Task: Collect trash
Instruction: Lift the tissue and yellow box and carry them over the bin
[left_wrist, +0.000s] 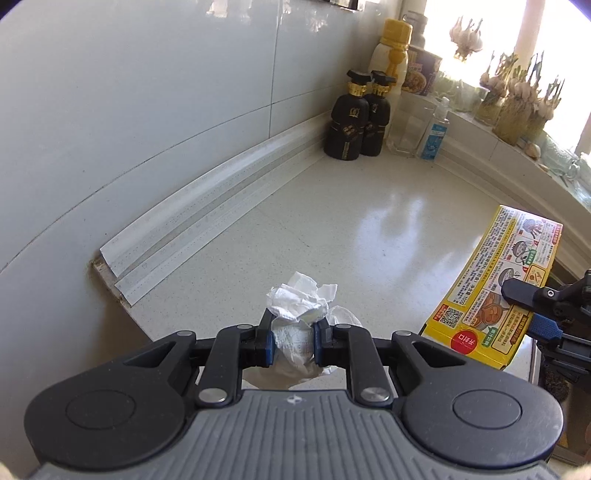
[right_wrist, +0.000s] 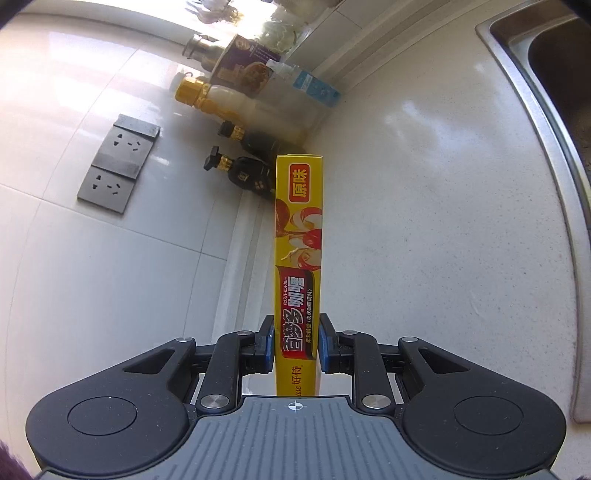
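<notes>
Left gripper (left_wrist: 291, 341) clamped a crumpled tissue (left_wrist: 301, 306); right gripper (right_wrist: 296, 341) pinched the yellow curry box (right_wrist: 299, 236), long axis pointing forward.

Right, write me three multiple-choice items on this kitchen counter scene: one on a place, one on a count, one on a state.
1. Where do the dark bottles stand?
A. In the sink
B. At the tiled wall in the far corner of the counter
C. On the curry box

2. How many dark bottles with gold collars stand there?
A. One
B. Two
C. Four

3. What is the state of the left tool?
A. Open above the counter
B. Shut on the yellow curry box
C. Shut on the crumpled tissue

Answers:
1. B, since the left wrist view shows them against the wall by the window sill.
2. B, since two black caps and two gold collars sit side by side.
3. C, since its blue pads press the tissue from both sides, while the right tool clamps the yellow curry box.
</notes>
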